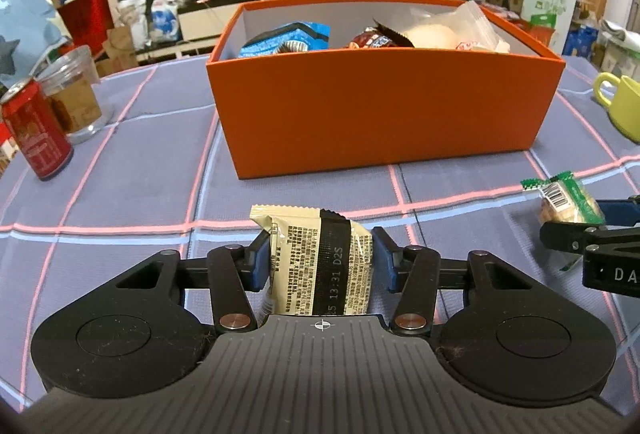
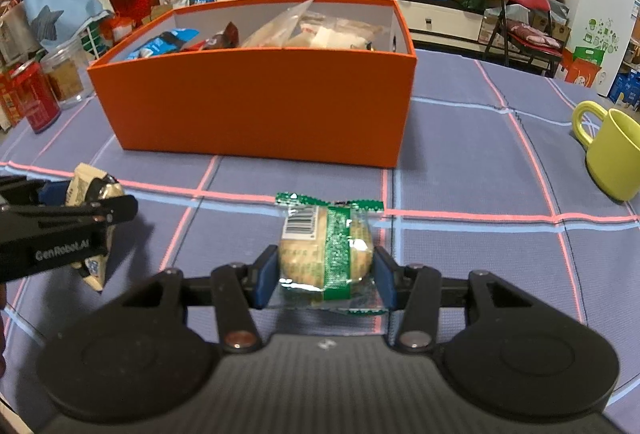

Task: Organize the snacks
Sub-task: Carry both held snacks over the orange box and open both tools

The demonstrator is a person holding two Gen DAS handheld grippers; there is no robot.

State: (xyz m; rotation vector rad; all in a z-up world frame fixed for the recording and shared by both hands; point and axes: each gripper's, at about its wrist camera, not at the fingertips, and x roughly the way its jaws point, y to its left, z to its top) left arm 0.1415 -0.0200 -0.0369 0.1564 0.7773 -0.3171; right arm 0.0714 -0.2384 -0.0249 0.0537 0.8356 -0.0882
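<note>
Two wrapped snacks, cream packet (image 1: 320, 262), green-banded biscuit (image 2: 326, 254)

Two handheld grippers point down and forward, side by side. The left gripper (image 1: 320, 260) and the right gripper (image 2: 326, 270) each clamp a packet.

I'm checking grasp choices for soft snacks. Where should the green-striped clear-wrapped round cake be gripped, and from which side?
Across its plump middle, as the right gripper does now: pads on the left and right flanks of the green-striped clear-wrapped round cake, approaching from the near side, angled down at the checked tablecloth. The crimped ends are flat and floppy; the rounded body probably gives the pads firmer purchase.
</note>
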